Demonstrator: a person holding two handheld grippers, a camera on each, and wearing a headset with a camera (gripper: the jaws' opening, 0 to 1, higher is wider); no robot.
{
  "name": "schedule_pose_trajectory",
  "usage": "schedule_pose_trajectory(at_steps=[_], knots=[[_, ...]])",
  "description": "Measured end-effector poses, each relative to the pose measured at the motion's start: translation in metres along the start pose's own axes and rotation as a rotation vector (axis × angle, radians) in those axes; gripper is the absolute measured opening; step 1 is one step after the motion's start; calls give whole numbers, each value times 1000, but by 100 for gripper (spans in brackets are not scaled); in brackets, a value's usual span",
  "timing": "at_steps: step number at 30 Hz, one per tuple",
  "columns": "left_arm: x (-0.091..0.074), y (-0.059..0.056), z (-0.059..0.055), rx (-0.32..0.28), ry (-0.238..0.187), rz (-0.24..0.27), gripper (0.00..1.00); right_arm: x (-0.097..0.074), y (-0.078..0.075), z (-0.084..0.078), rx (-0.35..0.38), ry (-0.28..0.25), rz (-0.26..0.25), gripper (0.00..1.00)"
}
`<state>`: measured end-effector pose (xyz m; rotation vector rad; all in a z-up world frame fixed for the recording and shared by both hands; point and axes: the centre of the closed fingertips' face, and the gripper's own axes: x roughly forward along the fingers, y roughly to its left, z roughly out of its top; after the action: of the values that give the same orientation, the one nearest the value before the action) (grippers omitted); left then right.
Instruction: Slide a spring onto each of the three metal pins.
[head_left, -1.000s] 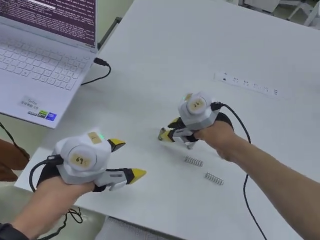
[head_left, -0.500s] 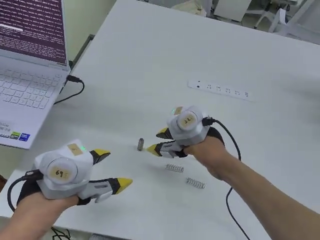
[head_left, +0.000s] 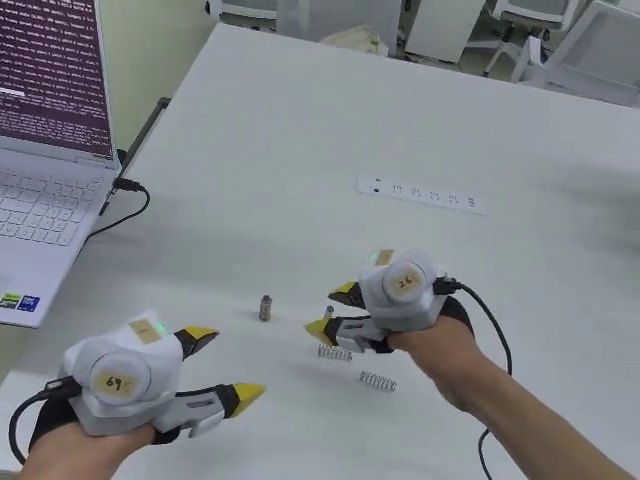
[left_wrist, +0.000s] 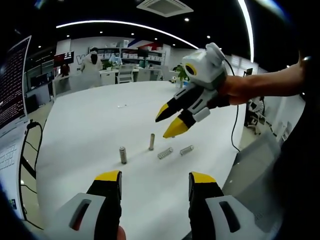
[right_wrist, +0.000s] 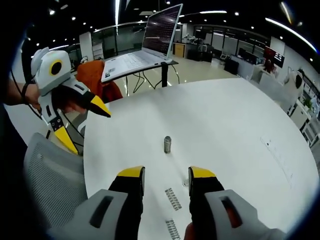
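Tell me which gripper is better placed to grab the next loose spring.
Right: the right gripper hangs open right beside the nearer loose spring; the left gripper is open too, but farther off.

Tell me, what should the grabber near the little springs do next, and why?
Probably lower the open right gripper onto the nearer spring and close on it. That one and a second spring lie loose on the table close by its jaws, and a bare pin stands beside them.
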<state>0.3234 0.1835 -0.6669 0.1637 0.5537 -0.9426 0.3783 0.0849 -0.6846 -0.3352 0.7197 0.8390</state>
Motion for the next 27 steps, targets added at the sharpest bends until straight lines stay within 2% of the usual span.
schedule_pose_trajectory(at_steps=[10, 13, 16, 18, 24, 27], knots=[[-1, -6, 0, 14, 20, 6, 50, -28, -7, -14, 98, -71, -67, 36], [-2, -5, 0, -7, 13, 21, 50, -42, -11, -23, 120, -89, -86, 37], [-2, -4, 0, -17, 13, 28, 50, -52, -16, -34, 127, -80, -104, 40], [-3, -3, 0, -10, 15, 33, 50, -60, -20, -41, 143, -75, -117, 41], [-3, 4, 5, -20, 4, 52, 52, -84, -24, -50, 190, -105, -146, 42], [-3, 10, 9, -22, -1, 67, 53, -95, -25, -56, 238, -119, -157, 45]])
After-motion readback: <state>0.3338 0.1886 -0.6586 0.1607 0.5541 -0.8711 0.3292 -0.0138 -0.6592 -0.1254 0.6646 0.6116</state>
